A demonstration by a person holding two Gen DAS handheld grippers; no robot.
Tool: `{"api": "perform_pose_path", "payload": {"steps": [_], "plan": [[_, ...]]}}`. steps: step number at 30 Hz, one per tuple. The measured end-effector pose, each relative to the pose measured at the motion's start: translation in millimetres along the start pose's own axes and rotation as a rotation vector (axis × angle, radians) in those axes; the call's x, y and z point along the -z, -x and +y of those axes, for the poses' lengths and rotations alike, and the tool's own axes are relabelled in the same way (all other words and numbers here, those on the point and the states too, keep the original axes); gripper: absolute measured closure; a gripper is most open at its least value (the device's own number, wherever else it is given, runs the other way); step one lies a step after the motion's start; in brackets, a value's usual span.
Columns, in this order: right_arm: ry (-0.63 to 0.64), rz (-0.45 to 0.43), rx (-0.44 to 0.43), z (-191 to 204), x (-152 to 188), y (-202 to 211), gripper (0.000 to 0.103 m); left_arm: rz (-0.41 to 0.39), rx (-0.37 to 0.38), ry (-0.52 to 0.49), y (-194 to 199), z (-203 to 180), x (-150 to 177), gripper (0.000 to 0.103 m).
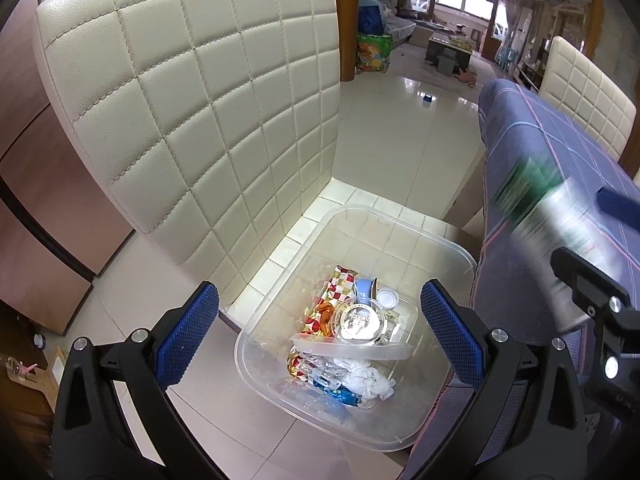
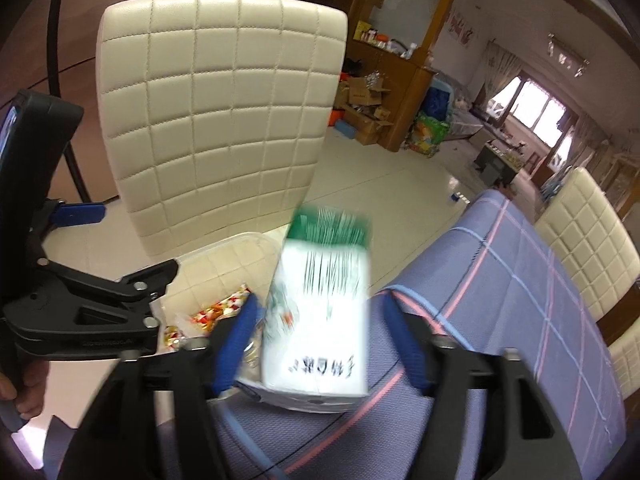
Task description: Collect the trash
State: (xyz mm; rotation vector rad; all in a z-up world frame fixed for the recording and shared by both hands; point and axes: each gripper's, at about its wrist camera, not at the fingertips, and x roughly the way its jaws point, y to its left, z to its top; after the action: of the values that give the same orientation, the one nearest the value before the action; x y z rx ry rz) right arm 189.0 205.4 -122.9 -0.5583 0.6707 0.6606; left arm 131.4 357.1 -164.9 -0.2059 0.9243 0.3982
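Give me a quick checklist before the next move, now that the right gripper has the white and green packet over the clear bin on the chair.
1. Packet free of the right gripper: ok, the jaws stand wider than it, and it is blurred.
2. Packet above the bin: cannot tell, it hangs near the rim by the tablecloth.
3. Room in the bin: ok, the trash only covers the bottom.
4. Left gripper empty: ok, open.
5. Bin steady on the chair: cannot tell.
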Motion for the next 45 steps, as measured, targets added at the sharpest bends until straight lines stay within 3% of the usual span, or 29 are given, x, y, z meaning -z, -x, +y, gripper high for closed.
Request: {"api": "perform_pose_path", "payload": {"steps": [14,29,36,45], "plan": [[-0.047,0.041,-0.017,-9,8,3,0.031,-0.001,0.01,-0.009,7,-6,4,0.003],[-0.124,0.033,0.007,-30,28,38,0.031,-0.052,0.036,-0.047,40,-27,7,0.003],[-0.298,0.106,0.097,-61,52,68,0.031,-0.081,0.05,-0.114,72,-60,13,0.003],[-0.397,0.124,0.254,-88,70,129,0.03,-0.139,0.147,-0.163,125,-101,22,0.003]]}}
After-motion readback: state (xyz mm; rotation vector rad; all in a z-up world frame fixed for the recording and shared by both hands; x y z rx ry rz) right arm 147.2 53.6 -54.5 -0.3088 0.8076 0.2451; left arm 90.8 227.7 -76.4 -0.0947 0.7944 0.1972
